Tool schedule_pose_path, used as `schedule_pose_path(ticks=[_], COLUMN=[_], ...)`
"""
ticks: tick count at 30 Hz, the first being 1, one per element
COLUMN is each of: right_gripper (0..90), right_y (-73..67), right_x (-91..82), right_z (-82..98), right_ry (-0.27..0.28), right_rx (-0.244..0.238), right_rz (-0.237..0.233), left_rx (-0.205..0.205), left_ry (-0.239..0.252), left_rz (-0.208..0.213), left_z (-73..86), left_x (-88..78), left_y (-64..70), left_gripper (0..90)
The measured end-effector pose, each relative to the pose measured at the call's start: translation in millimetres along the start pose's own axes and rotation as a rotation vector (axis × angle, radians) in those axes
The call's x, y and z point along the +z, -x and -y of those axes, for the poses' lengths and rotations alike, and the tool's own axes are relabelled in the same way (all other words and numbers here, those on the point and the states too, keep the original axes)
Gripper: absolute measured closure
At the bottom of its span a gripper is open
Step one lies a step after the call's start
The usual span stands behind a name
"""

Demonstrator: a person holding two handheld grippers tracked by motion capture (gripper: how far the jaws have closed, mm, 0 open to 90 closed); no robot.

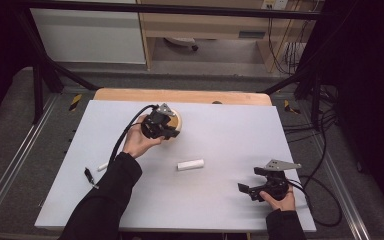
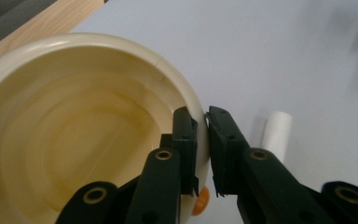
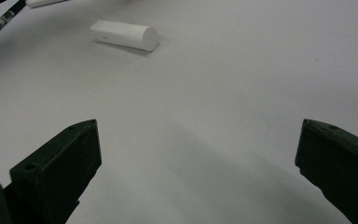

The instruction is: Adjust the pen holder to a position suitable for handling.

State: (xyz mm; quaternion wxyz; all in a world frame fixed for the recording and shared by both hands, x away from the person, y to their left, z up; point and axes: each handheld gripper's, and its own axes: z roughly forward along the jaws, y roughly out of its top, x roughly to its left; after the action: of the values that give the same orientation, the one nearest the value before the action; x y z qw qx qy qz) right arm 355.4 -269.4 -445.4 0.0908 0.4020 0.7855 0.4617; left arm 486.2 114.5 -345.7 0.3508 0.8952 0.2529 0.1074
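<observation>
Black jaws of the left gripper [image 2: 202, 154] are rising from the bottom of the left gripper view and pinching the wall of a cream bowl [image 2: 74, 126] — one jaw is sitting inside the rim, the other outside, with only the wall's thickness between them. In the high view the left gripper [image 1: 166, 126] is holding the bowl [image 1: 176, 120] near the far edge of the white table [image 1: 220, 200], close to the wooden strip behind it, and the left hand [image 1: 139, 141] is wrapping the tool from below. A small orange thing [image 2: 200, 201] is peeking out under the bowl just beside the jaws; what it is cannot be told. The step in hand appears to be carrying the bowl by its rim, and doing it well probably means keeping the pinch firm and the bowl level, since a one-sided grip on a round wall is likely to let it swing or slip. A white cylinder [image 1: 190, 164] is lying on its side near the middle of the table, well apart from the bowl, so the path toward it is looking free. The right gripper [image 1: 254, 188] is resting at the near right with its jaws spread wide and nothing between them — the right gripper view is looking over bare table toward the cylinder [image 3: 125, 34]. A black pen [image 1: 89, 176] and a small white stick [image 1: 102, 166] are lying at the near left, beside the left sleeve.
</observation>
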Motion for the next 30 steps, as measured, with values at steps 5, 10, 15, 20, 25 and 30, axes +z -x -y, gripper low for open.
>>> schedule_pose_path(ticks=[5,10,15,20,25,30], right_gripper=[0.9,0.9,0.9,0.9,0.9,0.9], right_y=[0.0,-0.4,-0.4,-0.1,-0.3,-0.5], right_x=[0.0,0.1,0.3,0.7,0.9,1.2], right_z=[0.0,0.1,0.2,0.3,0.4,0.4], right_ry=[0.000,-0.003,-0.006,-0.005,-0.006,-0.009], right_rx=[0.000,0.005,0.002,-0.004,-0.003,0.001], right_rz=[0.001,0.000,0.002,0.001,0.002,0.000], left_rx=[0.017,0.028,0.039,0.041,0.033,0.023], left_ry=[-0.003,-0.012,-0.025,-0.043,-0.060,-0.058], left_rz=[0.031,0.054,0.080,0.104,0.114,0.130], left_z=[9.1,18.1,25.1,30.0,32.8,33.8], left_x=[-7.8,-9.7,-8.5,-6.0,-3.9,-2.8], left_y=[9.6,19.1,27.2,31.6,32.5,30.8], left_gripper=[81.1,81.1,81.1,81.0,80.9,80.7])
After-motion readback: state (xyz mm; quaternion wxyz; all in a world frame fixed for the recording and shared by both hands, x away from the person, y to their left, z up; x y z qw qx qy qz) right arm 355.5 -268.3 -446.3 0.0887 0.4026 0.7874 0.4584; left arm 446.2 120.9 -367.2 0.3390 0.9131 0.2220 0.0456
